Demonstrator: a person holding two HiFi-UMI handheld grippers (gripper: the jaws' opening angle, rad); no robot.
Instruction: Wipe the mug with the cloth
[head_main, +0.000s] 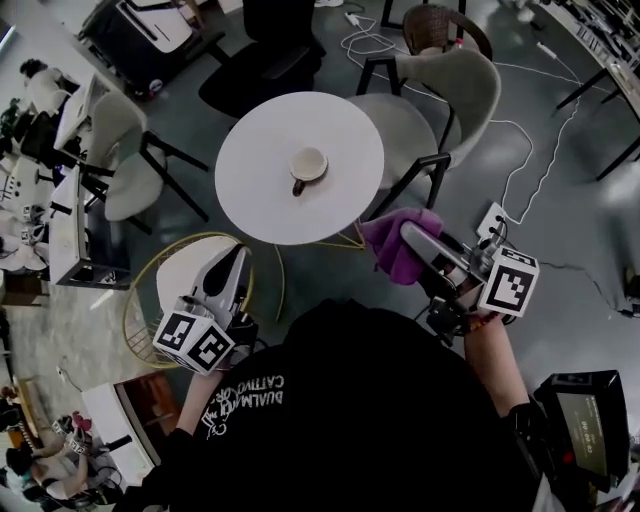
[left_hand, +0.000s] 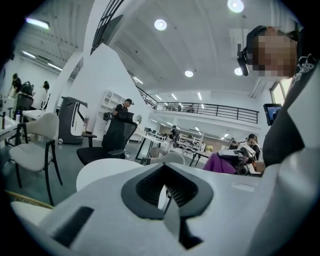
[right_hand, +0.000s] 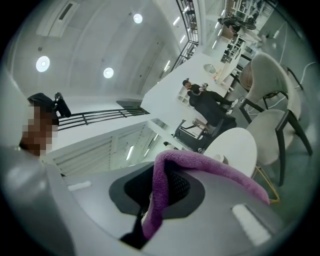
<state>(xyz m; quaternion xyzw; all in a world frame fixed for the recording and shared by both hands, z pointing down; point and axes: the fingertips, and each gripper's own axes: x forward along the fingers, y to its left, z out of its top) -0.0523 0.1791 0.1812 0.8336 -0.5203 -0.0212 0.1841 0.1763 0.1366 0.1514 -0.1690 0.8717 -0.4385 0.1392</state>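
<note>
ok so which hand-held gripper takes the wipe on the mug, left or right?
Right. The right hand-held gripper is shut on the purple cloth, aimed at the mug on the round table; the left hand-held gripper is shut, empty.

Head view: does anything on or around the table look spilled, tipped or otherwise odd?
Nothing stands out. The mug sits upright near the middle of the round table, with no spill visible. The purple cloth is clamped in the right gripper, and the left gripper is shut and empty.
</note>
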